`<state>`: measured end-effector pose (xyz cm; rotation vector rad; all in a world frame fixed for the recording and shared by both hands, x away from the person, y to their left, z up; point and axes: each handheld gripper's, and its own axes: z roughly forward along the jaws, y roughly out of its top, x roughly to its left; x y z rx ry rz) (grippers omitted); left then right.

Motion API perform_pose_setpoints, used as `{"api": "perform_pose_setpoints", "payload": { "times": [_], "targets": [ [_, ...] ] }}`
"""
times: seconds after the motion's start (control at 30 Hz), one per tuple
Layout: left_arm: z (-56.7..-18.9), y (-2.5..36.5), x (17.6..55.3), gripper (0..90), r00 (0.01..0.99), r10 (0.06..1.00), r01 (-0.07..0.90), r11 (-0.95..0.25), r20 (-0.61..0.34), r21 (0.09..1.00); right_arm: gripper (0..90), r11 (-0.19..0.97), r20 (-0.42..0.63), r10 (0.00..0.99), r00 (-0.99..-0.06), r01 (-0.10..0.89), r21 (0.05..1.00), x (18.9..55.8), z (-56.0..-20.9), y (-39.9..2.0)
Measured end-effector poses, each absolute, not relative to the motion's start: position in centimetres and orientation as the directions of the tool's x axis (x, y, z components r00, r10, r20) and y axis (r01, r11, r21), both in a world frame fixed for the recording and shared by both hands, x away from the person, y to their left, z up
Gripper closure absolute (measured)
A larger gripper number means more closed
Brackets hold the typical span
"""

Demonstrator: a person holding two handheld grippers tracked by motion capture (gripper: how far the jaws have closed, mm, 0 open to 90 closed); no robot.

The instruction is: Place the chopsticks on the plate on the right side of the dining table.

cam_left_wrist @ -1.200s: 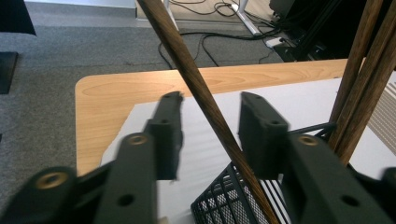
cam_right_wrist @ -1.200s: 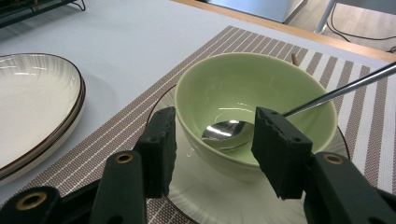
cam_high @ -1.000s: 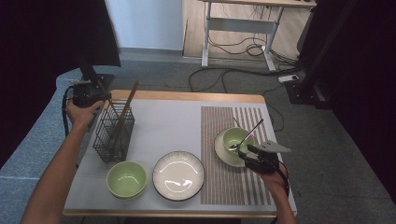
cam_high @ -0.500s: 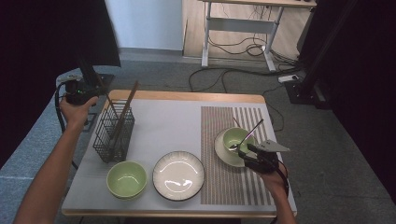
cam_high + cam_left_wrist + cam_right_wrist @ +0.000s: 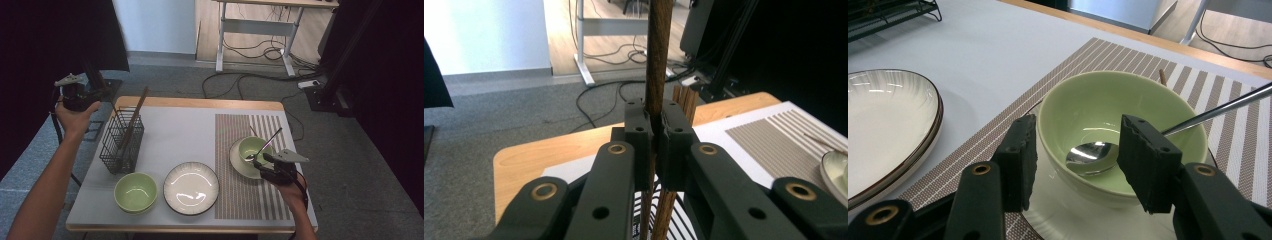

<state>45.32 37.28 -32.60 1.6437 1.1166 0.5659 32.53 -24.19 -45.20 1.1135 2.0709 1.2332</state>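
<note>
The dark brown wooden chopstick stands nearly upright between the fingers of the left gripper, which have just been closing and now pinch it. Its lower end runs down toward the black wire cutlery basket at the bench's left edge, beside other brown sticks. The hold is narrow and sits low on a long shaft, so the chopstick could pivot or slip in the fingers, and its tip could catch the basket wires and tip the basket or drag its neighbours out.

The right gripper hangs with fingers apart around the near rim of the pale green bowl holding a steel spoon, gripping nothing; a nudge could slide the bowl on its saucer.

The chopstick's lower tip is hidden behind the fingers. In the high view the left gripper is dim against the dark backdrop, so the stick it holds is probably the faint line there.
</note>
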Motion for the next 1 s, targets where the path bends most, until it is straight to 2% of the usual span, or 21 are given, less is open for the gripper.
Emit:
{"api": "perform_pose_setpoints", "payload": {
  "times": [0.1, 0.23, 1.0],
  "targets": [
    [-31.8, 37.6, 44.6, 84.8, 0.469, 0.863, 0.385, -0.01, -0.187, 0.923, 49.8, 0.261, 0.002, 0.834, -0.551, 0.398, 0.879, 32.5, -45.2, -24.2],
    [-30.9, 37.6, 43.7, 84.7, 0.472, 0.867, 0.365, -0.03, -0.158, 0.93, 49.8, 0.256, 0.007, 0.832, -0.554, 0.395, 0.882, 32.6, -45.1, -24.0],
    [-28.5, 36.2, 40.1, 84.7, 0.508, 0.85, 0.298, -0.022, -0.139, 0.954, 49.8, 0.272, -0.011, 0.822, -0.57, 0.375, 0.886, 32.3, -44.7, -23.0]
  ]
}}
